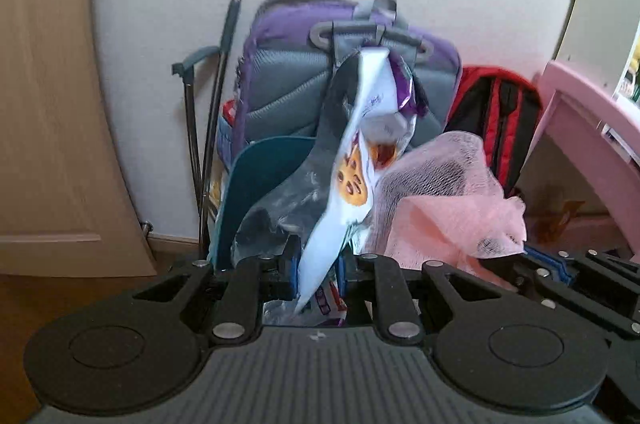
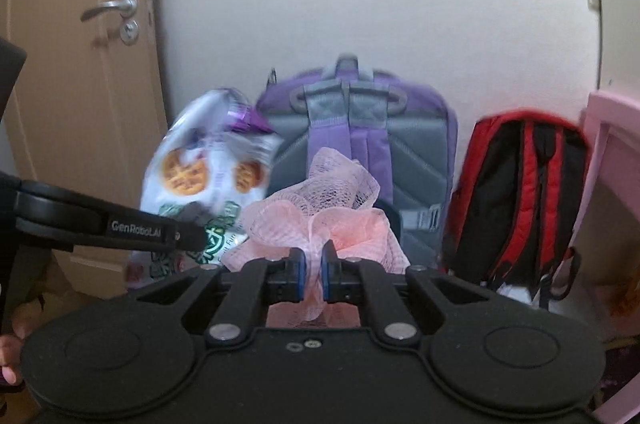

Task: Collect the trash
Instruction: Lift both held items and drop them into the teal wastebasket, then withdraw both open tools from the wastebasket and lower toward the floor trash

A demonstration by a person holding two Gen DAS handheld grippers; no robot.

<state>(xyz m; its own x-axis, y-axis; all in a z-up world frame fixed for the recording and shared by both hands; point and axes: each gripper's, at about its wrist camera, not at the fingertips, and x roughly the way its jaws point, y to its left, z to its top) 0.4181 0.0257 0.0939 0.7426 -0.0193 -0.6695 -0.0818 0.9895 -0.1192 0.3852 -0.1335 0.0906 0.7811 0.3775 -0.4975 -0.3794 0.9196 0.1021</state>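
Observation:
My left gripper [image 1: 318,274] is shut on a white snack bag [image 1: 352,160] printed with round crackers and a purple top; the bag stands up in front of the lens. In the right wrist view the same snack bag [image 2: 208,168] hangs at the left behind the left gripper's black arm [image 2: 108,226]. My right gripper [image 2: 315,274] is shut on a bunched pink mesh net [image 2: 320,208], pinched between the blue pads. The pink net [image 1: 448,200] also shows at the right of the left wrist view.
A purple and grey backpack [image 2: 360,140] leans on the white wall straight ahead, a red and black backpack [image 2: 524,192] to its right. A teal dustpan [image 1: 256,192] with long handles stands at the left, a wooden door [image 2: 80,64] beyond, pink furniture [image 1: 588,128] at the right.

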